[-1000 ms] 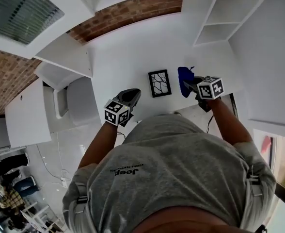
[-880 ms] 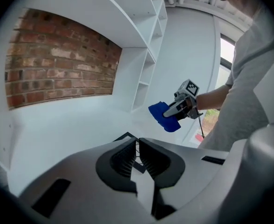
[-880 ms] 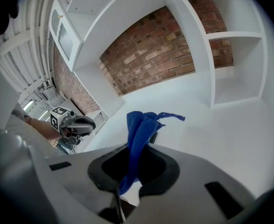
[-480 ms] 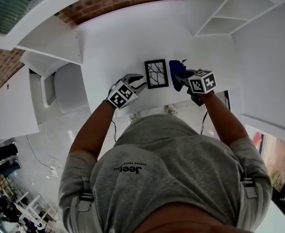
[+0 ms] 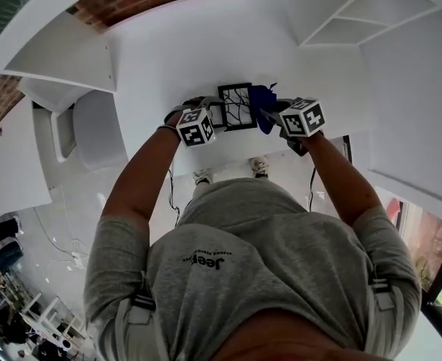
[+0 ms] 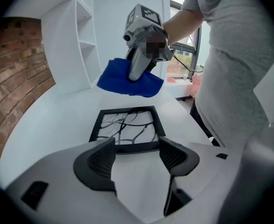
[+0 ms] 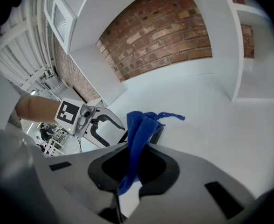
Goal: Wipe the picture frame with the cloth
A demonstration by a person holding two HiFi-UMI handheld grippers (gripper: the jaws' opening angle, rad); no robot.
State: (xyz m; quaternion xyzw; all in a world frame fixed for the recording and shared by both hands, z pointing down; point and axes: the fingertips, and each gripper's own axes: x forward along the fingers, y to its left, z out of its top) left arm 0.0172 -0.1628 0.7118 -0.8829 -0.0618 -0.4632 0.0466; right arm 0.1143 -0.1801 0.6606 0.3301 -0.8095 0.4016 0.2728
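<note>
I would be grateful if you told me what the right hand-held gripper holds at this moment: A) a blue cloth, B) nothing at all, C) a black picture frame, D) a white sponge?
A: in the right gripper view the blue cloth is pinched between the closed jaws of the right hand-held gripper, while the picture frame lies flat on the white table.
</note>
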